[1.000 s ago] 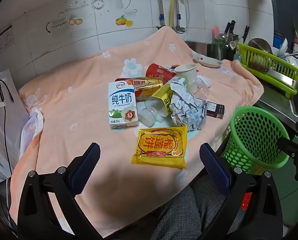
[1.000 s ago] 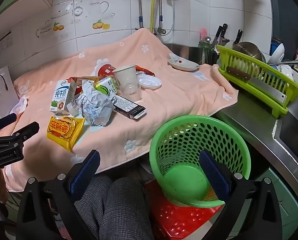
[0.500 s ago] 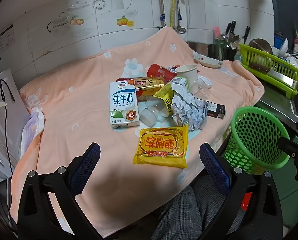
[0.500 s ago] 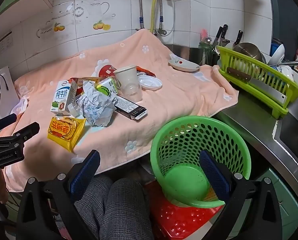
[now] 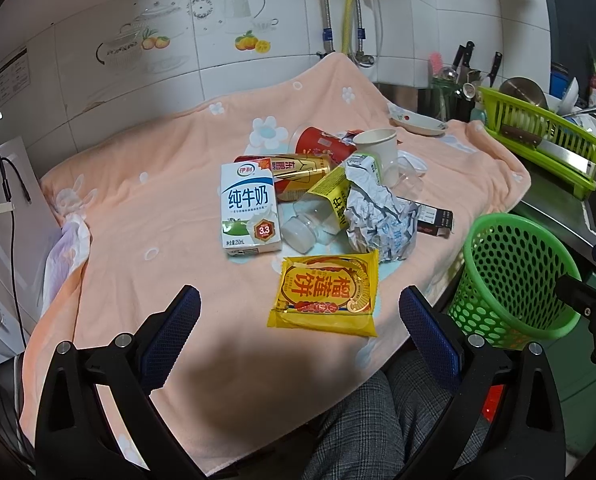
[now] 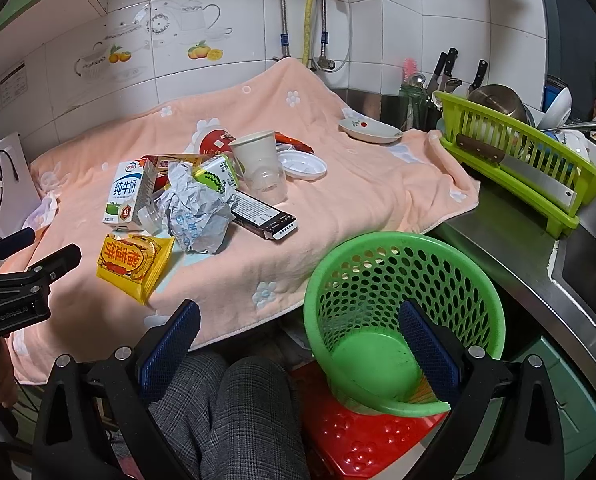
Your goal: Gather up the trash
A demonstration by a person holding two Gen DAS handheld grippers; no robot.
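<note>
Left tool (image 5: 298,320) edged forward, wide open; yellow packet (image 5: 327,290) lies lengthwise toward it.

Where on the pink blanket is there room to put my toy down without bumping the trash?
Bare blanket lies left of the milk carton, and more between the black box and the white dish. It is crowded around the crumpled paper.

The milk carton (image 5: 250,209) reads "纯牛奶", "3.3", "250mL"; the yellow snack packet (image 5: 325,294) apparently "榴莲饼"; the left gripper (image 6: 38,266) "GenRobot.AI".
</note>
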